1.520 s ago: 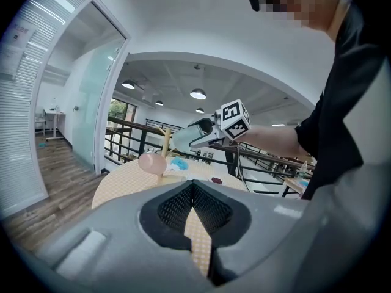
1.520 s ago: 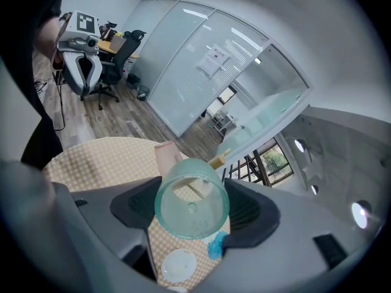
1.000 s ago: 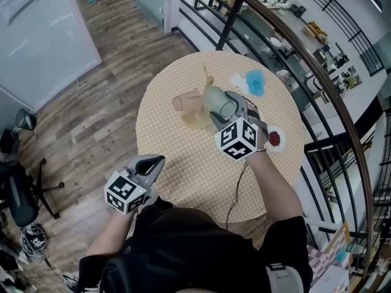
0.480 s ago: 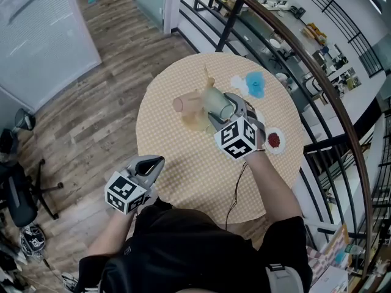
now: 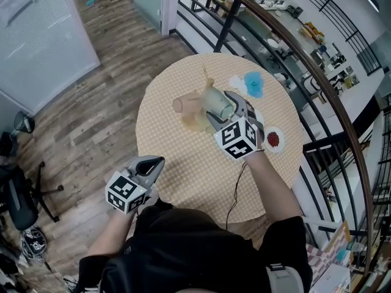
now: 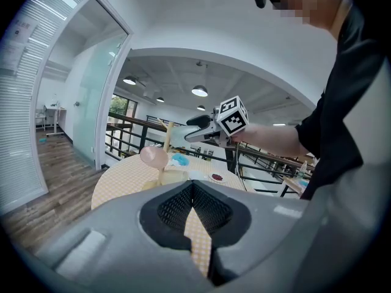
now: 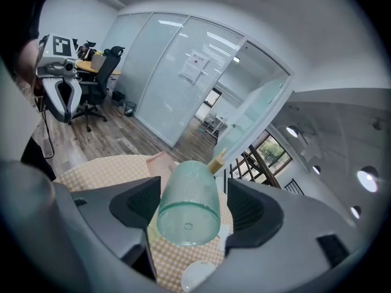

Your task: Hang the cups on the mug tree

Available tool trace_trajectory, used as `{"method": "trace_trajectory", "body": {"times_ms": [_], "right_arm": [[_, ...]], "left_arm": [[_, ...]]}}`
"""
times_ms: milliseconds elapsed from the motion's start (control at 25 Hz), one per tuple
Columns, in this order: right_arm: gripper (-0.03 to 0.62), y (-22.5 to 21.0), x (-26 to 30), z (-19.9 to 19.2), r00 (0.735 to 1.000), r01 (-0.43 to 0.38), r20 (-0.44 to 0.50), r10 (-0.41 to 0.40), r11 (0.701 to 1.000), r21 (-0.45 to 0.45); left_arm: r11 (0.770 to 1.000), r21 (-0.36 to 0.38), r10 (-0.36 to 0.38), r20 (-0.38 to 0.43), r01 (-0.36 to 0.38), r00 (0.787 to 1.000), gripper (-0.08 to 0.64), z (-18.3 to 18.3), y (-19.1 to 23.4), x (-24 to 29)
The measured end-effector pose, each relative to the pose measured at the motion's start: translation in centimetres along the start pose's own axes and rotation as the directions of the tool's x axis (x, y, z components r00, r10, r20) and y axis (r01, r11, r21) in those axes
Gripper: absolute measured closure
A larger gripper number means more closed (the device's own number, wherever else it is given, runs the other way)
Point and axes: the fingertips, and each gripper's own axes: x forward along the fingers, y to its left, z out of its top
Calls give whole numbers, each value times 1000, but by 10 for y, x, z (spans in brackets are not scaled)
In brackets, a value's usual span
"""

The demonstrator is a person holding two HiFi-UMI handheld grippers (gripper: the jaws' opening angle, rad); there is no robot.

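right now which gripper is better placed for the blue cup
Right. The right gripper, jaws just opening round the green cup at the tree, is near the blue cup; the left gripper is back at the table edge.

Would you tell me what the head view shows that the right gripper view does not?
Only the head view shows the dish holding something red and the blue item. Only the right gripper view shows the ceiling lights and a gap between the green cup and one pad of the right hand-held gripper, whose jaws have just been opening. Both show that cup, the pink cup, the mug tree, the checked table and the left hand-held gripper.
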Motion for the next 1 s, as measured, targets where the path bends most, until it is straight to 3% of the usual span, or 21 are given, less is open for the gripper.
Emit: {"method": "trace_trajectory", "body": {"times_ms": [400, 560, 720, 840, 1000], "right_arm": [[249, -10, -34, 19, 994, 81, 66, -83, 996, 34], [249, -9, -74, 32, 979, 149, 125, -159, 985, 90], [253, -1, -132, 26, 959, 215, 143, -245, 956, 197], [348, 12, -169, 20, 939, 273, 133, -317, 922, 273], [433, 52, -208, 9, 928, 273, 136, -348, 879, 391]], "left_arm": [[997, 29, -70, -3, 70, 998, 555, 3, 2, 3], [986, 46, -161, -1, 161, 987, 555, 4, -6, 15], [951, 106, -292, 2, 290, 956, 555, 15, -38, 29], [915, 179, -371, 18, 362, 928, 555, 35, -57, 35], [894, 201, -422, 73, 401, 904, 555, 55, -89, 23]]}}
